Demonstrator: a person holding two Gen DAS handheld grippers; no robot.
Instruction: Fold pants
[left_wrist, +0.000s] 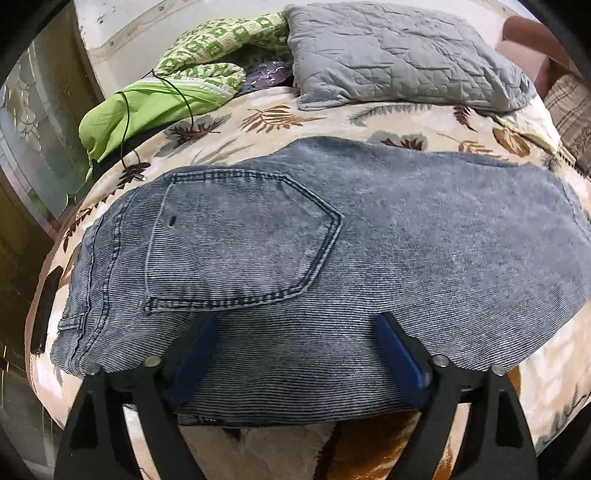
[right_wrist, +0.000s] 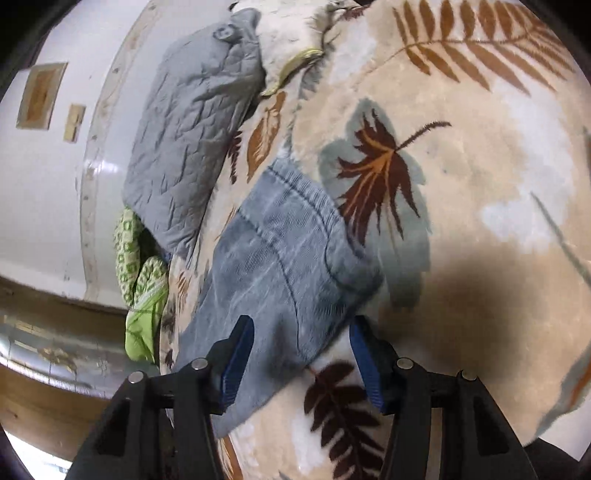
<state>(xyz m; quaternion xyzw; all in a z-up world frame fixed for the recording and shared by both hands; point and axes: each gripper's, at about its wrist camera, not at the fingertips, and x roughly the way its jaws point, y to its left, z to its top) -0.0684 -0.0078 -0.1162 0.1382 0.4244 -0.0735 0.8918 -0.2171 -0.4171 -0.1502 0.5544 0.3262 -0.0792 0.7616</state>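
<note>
**Two open grippers at the jeans, a fold about to begin**

We are looking at the jeans (left_wrist: 295, 258), which are lying flat on the leaf-patterned blanket (left_wrist: 280, 118), back pocket (left_wrist: 243, 240) facing up and legs already doubled one over the other, it seems. We are judging that a crosswise fold is the step in hand. Our left gripper (left_wrist: 295, 354) is hovering wide open over the near edge by the waistband, holding nothing. Our right gripper (right_wrist: 301, 354) is also spread wide and empty, straddling the near part of the leg end (right_wrist: 280, 258). The next move is calling for both grippers to close on the cloth edges and carry the hem toward the waist.

Only the left view is showing the pocket and waistband; only the right view is showing the hem stitching. Beyond the jeans we are seeing a grey quilted pillow (left_wrist: 399, 55) and green clothing (left_wrist: 147, 99).
</note>
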